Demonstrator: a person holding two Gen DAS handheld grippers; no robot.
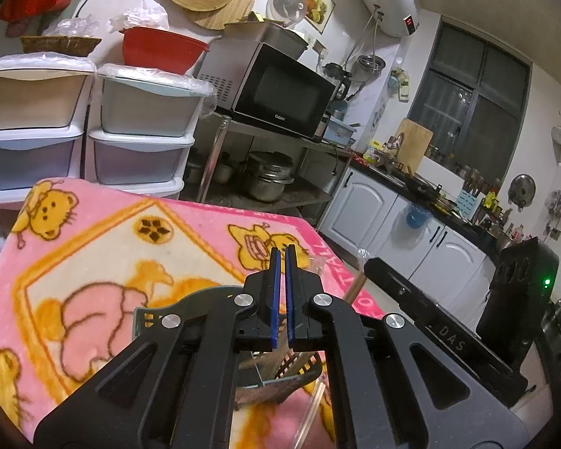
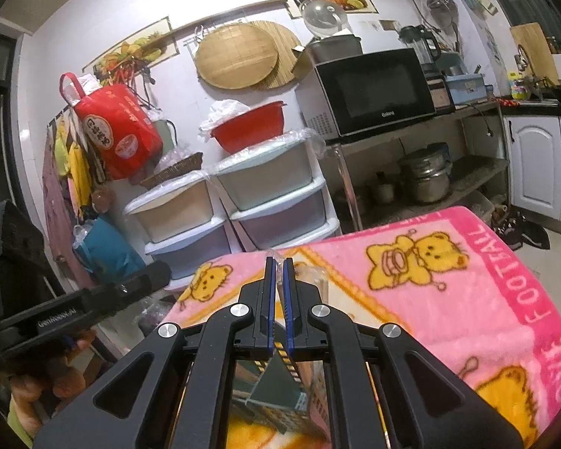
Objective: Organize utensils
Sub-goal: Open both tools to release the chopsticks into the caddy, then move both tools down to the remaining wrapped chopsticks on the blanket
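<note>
A dark slatted basket with wooden utensils lies on the pink bear blanket, just under my left gripper. That gripper is shut with nothing between its blue pads. My right gripper is shut on a crinkled clear plastic wrap. In the left wrist view the right gripper comes in from the right, and a wooden stick hangs from its tip toward the basket. Below the right gripper's jaws sits a clear container with a grey-green item that I cannot identify.
Stacked plastic drawers and a metal shelf with a microwave and pots stand behind the table. White cabinets line the right wall. A hand holds the left gripper's body at lower left.
</note>
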